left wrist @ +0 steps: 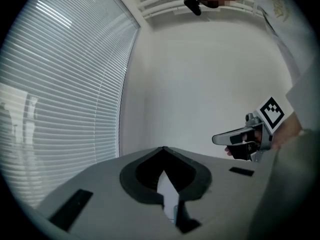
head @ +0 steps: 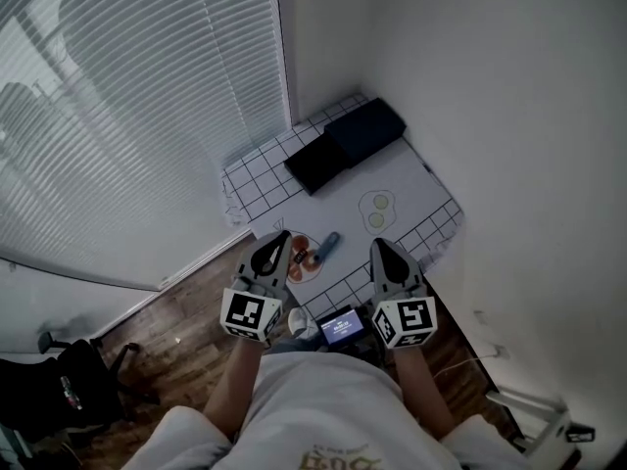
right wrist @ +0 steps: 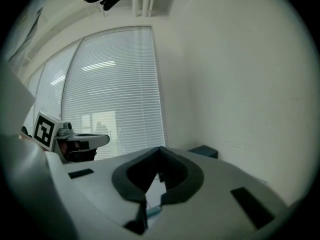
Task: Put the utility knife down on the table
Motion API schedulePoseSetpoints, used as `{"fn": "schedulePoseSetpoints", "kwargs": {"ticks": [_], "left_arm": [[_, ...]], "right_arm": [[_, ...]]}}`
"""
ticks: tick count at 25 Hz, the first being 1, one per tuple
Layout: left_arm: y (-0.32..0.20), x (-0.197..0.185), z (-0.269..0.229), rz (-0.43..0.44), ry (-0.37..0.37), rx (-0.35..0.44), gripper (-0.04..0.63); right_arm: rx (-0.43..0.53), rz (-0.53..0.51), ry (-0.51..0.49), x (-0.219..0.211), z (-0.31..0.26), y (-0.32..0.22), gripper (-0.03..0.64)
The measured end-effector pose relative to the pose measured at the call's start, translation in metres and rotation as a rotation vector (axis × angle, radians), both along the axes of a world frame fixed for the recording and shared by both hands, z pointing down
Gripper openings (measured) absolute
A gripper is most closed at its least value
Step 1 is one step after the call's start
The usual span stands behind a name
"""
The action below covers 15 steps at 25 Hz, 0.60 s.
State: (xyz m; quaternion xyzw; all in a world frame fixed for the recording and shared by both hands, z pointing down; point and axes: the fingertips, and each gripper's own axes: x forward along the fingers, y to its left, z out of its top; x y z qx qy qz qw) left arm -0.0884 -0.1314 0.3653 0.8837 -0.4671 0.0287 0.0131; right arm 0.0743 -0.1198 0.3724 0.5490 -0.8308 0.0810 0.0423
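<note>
Left gripper (head: pixel 281 236) and right gripper (head: pixel 381 244) clenched, empty, lower centre; knife (head: pixel 328 247) on table (head: pixel 411 179). Risk: a low sweep could knock it off.

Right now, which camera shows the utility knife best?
The head view: the utility knife lies whole and unobstructed on the table. The right gripper view gives only a bluish sliver low in the frame, possibly the knife. The left gripper view shows nothing clearly of it.

Open tabletop (head: pixel 394 170) mid-table; dark boxes (head: pixel 348 143) at far corner
</note>
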Motion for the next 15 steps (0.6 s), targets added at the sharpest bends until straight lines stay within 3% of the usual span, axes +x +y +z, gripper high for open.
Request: {"fn": "schedulePoseSetpoints", "kwargs": {"ticks": [15], "left_arm": [[0.0042, -0.0091, -0.0016, -0.02, 0.018, -0.003, 0.008]], "right_arm": [[0.0, 0.0, -0.019, -0.0029, -0.0008, 0.0024, 0.008]]}}
